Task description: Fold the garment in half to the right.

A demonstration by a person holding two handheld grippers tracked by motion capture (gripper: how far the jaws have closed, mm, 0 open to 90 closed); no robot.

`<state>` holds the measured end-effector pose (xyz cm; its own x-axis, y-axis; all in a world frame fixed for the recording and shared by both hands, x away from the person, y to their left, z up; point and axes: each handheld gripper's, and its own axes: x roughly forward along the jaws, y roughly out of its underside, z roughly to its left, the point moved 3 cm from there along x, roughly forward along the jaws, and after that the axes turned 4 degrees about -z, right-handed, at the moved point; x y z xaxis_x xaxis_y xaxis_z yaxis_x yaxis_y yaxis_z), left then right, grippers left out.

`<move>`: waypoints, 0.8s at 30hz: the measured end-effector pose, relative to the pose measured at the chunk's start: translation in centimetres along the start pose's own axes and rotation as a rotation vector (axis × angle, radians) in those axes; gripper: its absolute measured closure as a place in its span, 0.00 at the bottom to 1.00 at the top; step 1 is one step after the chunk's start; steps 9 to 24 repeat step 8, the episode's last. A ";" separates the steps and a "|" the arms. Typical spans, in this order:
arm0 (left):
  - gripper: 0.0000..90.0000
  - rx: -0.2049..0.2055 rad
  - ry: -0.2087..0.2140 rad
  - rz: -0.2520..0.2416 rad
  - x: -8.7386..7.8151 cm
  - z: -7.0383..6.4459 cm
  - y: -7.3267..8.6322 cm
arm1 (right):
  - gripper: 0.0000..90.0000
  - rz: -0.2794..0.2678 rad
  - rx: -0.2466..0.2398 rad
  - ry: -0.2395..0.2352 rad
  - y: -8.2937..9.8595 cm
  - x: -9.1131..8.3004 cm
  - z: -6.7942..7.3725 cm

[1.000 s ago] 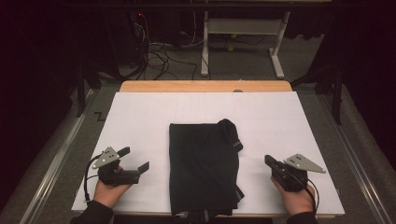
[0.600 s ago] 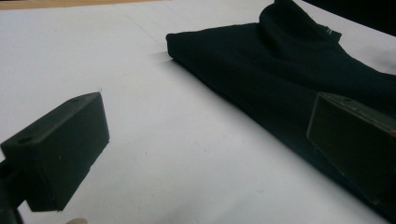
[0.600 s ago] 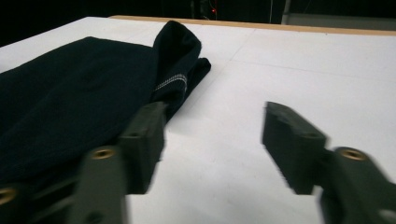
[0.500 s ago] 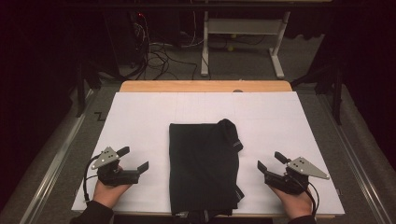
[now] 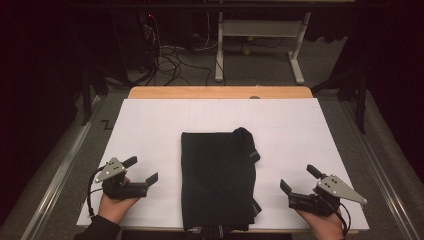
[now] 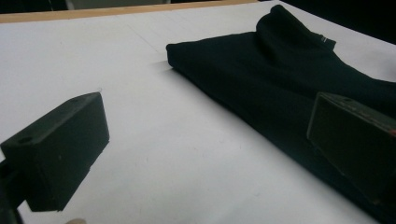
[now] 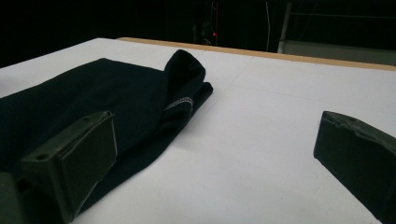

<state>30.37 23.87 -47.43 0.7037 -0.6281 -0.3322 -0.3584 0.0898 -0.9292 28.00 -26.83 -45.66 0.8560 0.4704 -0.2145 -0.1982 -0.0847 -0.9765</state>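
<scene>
A folded black garment (image 5: 217,180) lies in the middle of the white table sheet (image 5: 150,130), its near end hanging over the front edge. A bunched corner with a stitched hem rises at its far right (image 5: 246,142). My left gripper (image 5: 140,170) rests open on the sheet left of the garment (image 6: 280,79). To the right of the garment (image 7: 116,98) my right gripper (image 5: 300,179) stands open as well. Nothing sits between either pair of jaws.
A strip of wooden tabletop (image 5: 220,92) shows beyond the sheet. Behind it stand a white metal frame (image 5: 260,35) and tangled cables (image 5: 170,55) on the floor. Metal rails (image 5: 60,170) run along both sides of the table.
The right gripper has drawn away from the garment toward the right and its jaws have spread apart. The left gripper has stayed where it was.
</scene>
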 end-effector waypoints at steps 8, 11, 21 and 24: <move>0.00 0.002 0.005 0.003 0.1 -0.2 0.0 | 0.00 0.025 0.005 0.002 0.5 0.8 -0.2; 0.00 0.002 0.005 0.003 0.1 -0.2 0.0 | 0.00 0.025 0.005 0.002 0.5 0.8 -0.2; 0.00 0.002 0.005 0.003 0.1 -0.2 0.0 | 0.00 0.025 0.005 0.002 0.5 0.8 -0.2; 0.00 0.002 0.005 0.003 0.1 -0.2 0.0 | 0.00 0.025 0.005 0.002 0.5 0.8 -0.2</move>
